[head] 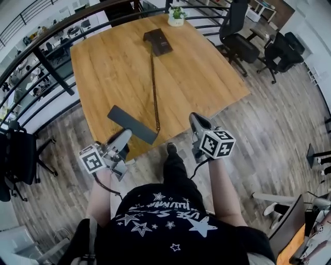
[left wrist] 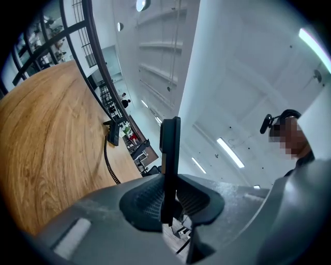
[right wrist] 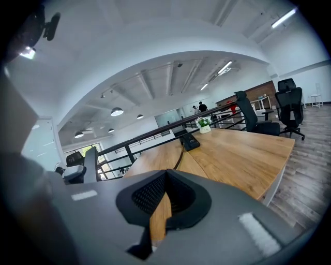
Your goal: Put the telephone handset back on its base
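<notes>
wood floor, a black rail (head: 51, 70) and office chairs (head: 238, 41) go all around a big wood counter (head: 207, 77); the phone base (head: 158, 41) sits at the far end of the counter, near a little green plant (head: 177, 14) in a white pot; a curly cord (head: 153, 88) runs from the base down the counter to its near edge; the handset (head: 132, 124), dark and flat, is at that near edge, well apart from the base; the left tongs (head: 125, 137) hold it by its near end; in the left gripper view the two pads squeeze the handset from both sides, and it sticks up thin, seen from its edge; the right tongs (head: 195, 120) are at the near edge of the counter too, off to the right of the handset and not touching it; in the right gripper view their tips are together with only a thin slit under them, and nothing is in them; the person's shoe (head: 171, 149) shows on the floor between the two tongs.
</notes>
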`<state>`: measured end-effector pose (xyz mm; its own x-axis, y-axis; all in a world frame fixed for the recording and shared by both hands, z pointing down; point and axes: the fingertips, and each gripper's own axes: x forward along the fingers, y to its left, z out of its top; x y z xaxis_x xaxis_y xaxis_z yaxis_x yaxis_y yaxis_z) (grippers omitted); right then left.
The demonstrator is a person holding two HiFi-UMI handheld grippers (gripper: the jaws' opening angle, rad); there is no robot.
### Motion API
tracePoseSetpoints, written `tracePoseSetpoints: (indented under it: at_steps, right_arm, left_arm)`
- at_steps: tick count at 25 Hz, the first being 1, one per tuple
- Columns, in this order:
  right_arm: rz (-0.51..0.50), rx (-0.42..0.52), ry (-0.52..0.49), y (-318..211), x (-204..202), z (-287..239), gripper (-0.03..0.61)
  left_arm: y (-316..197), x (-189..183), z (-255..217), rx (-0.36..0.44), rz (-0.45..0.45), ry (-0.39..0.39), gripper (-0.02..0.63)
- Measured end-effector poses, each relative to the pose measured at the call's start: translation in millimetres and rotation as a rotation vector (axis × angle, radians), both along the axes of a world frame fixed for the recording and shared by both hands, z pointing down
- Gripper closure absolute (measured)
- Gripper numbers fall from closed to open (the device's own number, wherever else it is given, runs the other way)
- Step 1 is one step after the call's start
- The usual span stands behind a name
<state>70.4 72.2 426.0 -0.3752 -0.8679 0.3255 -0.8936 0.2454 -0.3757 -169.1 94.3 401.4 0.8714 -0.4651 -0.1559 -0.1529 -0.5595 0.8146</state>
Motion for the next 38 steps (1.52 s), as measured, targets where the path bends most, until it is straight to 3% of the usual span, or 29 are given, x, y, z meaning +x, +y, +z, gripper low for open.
tracePoseSetpoints:
  at_steps: [9,17,38]
  right_arm:
    - [-0.071,0.0,-0.025,-112,30,3,0.578]
    - [-0.128,-0.015,-0.04,-202,54,2,0.578]
    - [-0.222,-0.149,-0.067,-342,110,52,0.578]
  left_arm:
    - [-78,33,4,-0.026,-0.066,-0.024,0.537]
    - [-153,68,-2,-0.019,-0.071,-0.076,0.538]
    - [-352,153,7,-0.011,-0.026,-0.176,0.537]
